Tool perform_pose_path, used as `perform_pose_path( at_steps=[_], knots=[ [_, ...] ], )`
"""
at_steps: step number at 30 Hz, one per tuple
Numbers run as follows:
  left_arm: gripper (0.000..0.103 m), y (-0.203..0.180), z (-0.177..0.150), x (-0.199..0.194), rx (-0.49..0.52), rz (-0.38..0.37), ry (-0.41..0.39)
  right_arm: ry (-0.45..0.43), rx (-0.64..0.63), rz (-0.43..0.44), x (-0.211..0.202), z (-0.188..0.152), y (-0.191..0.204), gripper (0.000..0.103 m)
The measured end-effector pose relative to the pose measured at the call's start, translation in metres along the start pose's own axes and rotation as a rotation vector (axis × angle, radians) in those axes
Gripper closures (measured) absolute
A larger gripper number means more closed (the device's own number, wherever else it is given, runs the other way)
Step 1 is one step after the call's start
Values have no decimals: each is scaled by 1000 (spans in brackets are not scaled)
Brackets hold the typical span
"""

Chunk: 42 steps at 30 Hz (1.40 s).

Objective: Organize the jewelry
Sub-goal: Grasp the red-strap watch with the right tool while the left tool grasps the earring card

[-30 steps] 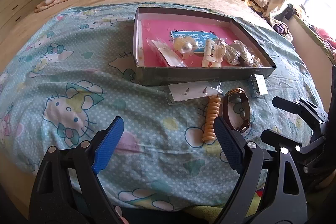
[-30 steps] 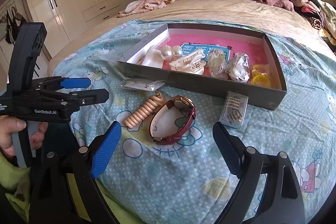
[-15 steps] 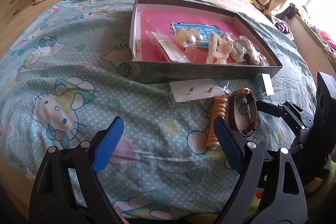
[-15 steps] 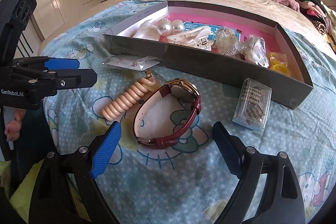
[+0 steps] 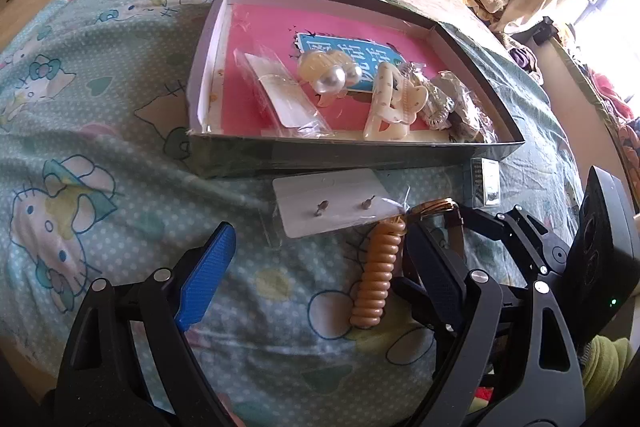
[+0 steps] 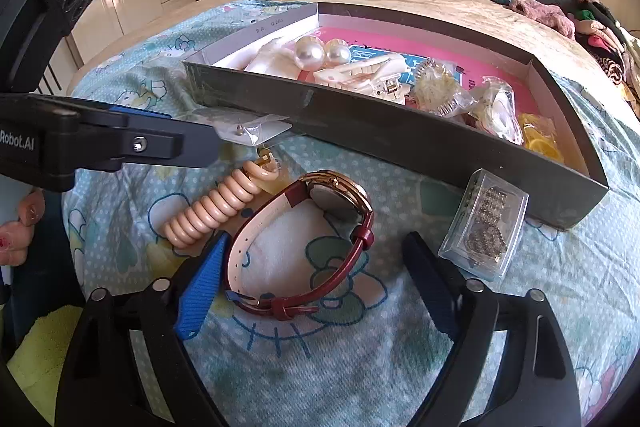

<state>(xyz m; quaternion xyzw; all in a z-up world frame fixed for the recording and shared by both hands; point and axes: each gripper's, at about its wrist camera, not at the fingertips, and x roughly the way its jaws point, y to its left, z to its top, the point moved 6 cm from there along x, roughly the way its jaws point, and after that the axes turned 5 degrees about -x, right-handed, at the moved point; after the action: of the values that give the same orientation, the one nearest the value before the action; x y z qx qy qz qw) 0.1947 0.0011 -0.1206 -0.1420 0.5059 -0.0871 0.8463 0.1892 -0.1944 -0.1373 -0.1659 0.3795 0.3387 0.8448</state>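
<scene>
While both claws stand open over the bed [image 5: 100, 131], the right claw [image 6: 316, 279], its jaws just narrowing, straddles one red-strapped watch [image 6: 308, 239] without pressing it. The left claw [image 5: 320, 267] is empty. Beside the watch lie one coiled band [image 6: 218, 207], one earring card [image 5: 328, 203] and one clear case [image 6: 484, 227], before one tray [image 6: 400, 139].
</scene>
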Motion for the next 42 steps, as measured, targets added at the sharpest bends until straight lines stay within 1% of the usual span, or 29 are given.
perform_pose_path(
  at_steps=[2,3,9,14,15,16,19,28,34,42],
  knots=[
    [23,-5,3,4,-5,-14,8,-12,-13,6,0,2,2,30],
    [23,-6,4,7,-9,-18,14,-17,-22,8,0,3,4,38],
    [23,-5,9,20,-49,-27,29,-29,-20,29,-2,4,4,44],
    [23,-3,15,21,-96,-64,15,-35,-3,49,-8,3,2,46],
    [25,-2,15,20,-96,-64,14,-37,1,53,-9,2,2,46],
    [32,-3,15,20,-91,-59,12,-38,3,56,-10,2,1,46],
    [44,-3,13,17,-83,-63,7,-43,10,64,-14,0,1,46],
    [46,-6,7,-5,-60,-89,-31,-78,38,79,-38,2,-1,47],
    [46,0,10,-34,-57,-70,-100,-115,36,86,-57,8,1,47],
    [46,9,17,-60,-54,-41,-165,-151,24,82,-69,20,2,47]
  ],
)
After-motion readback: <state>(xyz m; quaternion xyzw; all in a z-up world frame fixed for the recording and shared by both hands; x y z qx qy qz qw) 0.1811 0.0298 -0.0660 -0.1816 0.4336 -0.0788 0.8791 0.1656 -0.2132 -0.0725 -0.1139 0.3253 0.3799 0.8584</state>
